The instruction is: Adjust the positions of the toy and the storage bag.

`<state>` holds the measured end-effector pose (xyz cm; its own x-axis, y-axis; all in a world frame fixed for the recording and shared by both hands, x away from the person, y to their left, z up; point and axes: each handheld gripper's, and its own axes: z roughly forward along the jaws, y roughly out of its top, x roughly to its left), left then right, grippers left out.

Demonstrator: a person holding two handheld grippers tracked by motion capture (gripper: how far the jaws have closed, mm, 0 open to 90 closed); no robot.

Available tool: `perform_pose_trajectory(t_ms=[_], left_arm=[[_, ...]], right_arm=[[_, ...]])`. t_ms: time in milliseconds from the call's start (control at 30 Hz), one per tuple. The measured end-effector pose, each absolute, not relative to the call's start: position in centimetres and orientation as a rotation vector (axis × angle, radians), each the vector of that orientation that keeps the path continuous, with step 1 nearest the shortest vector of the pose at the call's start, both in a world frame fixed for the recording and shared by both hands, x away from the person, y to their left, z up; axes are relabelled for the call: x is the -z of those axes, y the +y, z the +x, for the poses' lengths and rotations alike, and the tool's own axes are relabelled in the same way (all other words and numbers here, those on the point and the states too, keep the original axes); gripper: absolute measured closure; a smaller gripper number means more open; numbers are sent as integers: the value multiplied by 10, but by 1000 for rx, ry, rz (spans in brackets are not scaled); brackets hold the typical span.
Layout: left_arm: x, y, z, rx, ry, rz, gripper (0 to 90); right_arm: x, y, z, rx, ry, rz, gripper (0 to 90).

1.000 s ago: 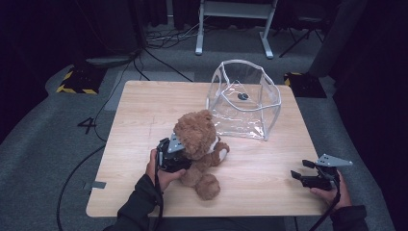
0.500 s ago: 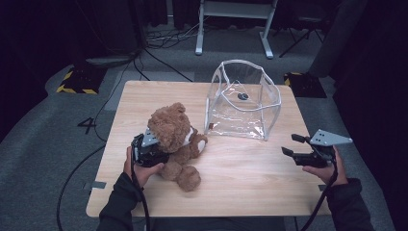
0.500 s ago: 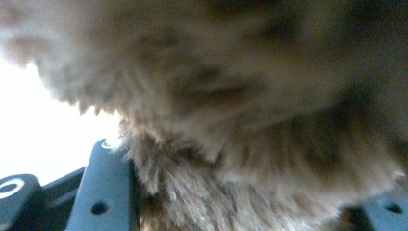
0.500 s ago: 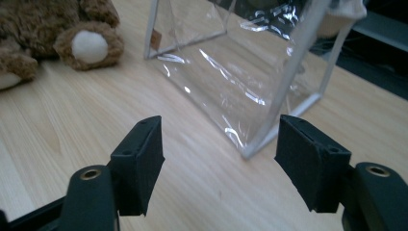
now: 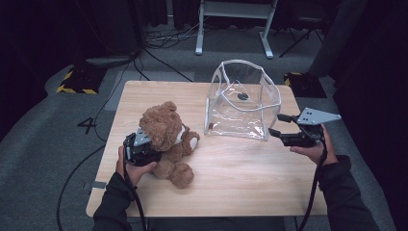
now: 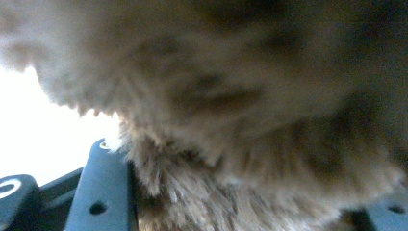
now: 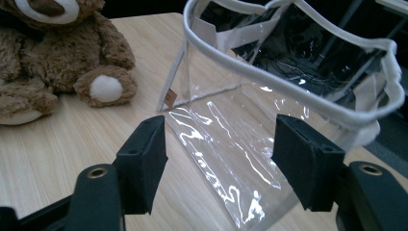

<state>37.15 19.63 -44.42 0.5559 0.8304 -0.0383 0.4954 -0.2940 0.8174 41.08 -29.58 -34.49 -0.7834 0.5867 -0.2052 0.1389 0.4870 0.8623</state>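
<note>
Left hand-held gripper [image 5: 144, 147] is clamped on the teddy bear [image 5: 166, 137] sitting outside the clear bag [image 5: 243, 103], while the right hand-held gripper [image 5: 281, 127], jaws apart and closing, nears the bag's rim, bagging undone.

1. The high view looks forward and down from above the person's side, taking in the whole tabletop [image 5: 231, 183] and the floor beyond.
2. The left gripper view sits pressed close against the teddy bear [image 6: 231, 110], its fur blurred.
3. The right gripper view looks low across the tabletop, close to the clear bag [image 7: 288, 86].
4. The high and right gripper views share bear, bag and tabletop.
</note>
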Motion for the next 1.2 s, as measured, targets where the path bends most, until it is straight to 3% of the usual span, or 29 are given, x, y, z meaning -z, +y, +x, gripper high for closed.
perform_pose_trajectory(t_ms=[67, 133, 633, 967, 1100, 1133, 1200], left_arm=[[445, 195, 371, -511, 1075, 1946, 447], [442, 201, 372, -528, 1035, 2049, 445], [444, 201, 372, -510, 1027, 2027, 436], [444, 201, 372, -503, 1026, 2021, 434], [445, 200, 372, -499, 1024, 2015, 433], [444, 200, 372, -503, 1014, 2035, 432], [444, 200, 372, -501, 1018, 2025, 432]], right_arm=[[341, -289, 413, -1239, 2255, 580, 366], [338, -284, 416, -1255, 2259, 563, 364], [322, -233, 447, -1257, 2297, 495, 380], [333, -207, 474, -1203, 2378, 501, 413], [340, -203, 484, -1184, 2405, 534, 457], [345, -202, 490, -1154, 2421, 548, 516], [346, -202, 491, -1151, 2424, 554, 518]])
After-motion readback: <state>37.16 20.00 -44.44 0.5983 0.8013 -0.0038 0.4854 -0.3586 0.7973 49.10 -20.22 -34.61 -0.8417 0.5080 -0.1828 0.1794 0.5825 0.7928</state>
